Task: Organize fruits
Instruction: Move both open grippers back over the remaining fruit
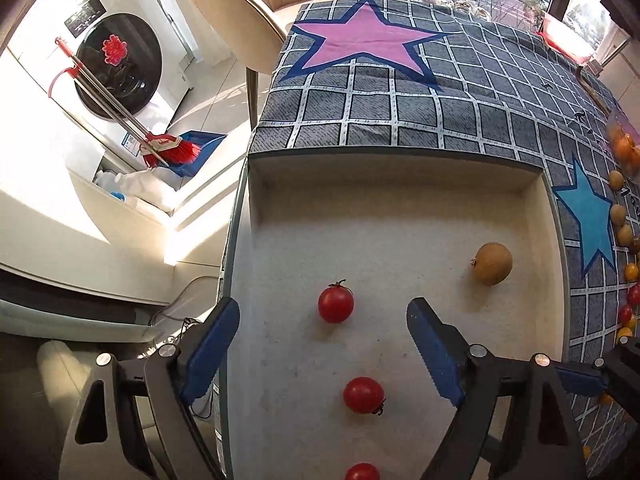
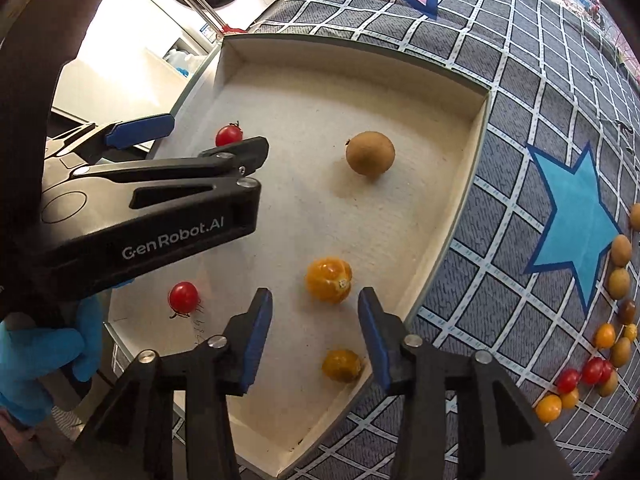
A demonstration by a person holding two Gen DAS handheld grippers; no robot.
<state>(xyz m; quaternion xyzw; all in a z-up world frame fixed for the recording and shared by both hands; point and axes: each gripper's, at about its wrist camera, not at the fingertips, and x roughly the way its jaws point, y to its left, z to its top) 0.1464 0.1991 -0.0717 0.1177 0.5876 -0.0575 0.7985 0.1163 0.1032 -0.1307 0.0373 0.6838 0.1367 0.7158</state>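
A shallow cream tray (image 1: 392, 172) (image 2: 472, 128) lies on the star-patterned cloth. In the left wrist view it holds red cherry tomatoes (image 1: 336, 303) (image 1: 363, 395) and a brown longan (image 1: 492, 263). My left gripper (image 1: 323, 340) hangs open and empty above the tomatoes. In the right wrist view the tray holds the longan (image 2: 370, 155), an orange fruit (image 2: 329, 279), a smaller orange one (image 2: 342, 365) and two tomatoes (image 2: 229, 135) (image 2: 183, 297). My right gripper (image 2: 316, 312) is open and empty just above the orange fruit. The left gripper (image 2: 192, 184) shows there too.
A curved row of loose longans, orange fruits and tomatoes (image 2: 600, 344) lies on the cloth (image 2: 560, 80) right of the tray, also in the left wrist view (image 1: 624, 240). A washing machine (image 1: 116, 68), broom (image 1: 172, 148) and chair (image 1: 248, 8) stand beyond the table's left edge.
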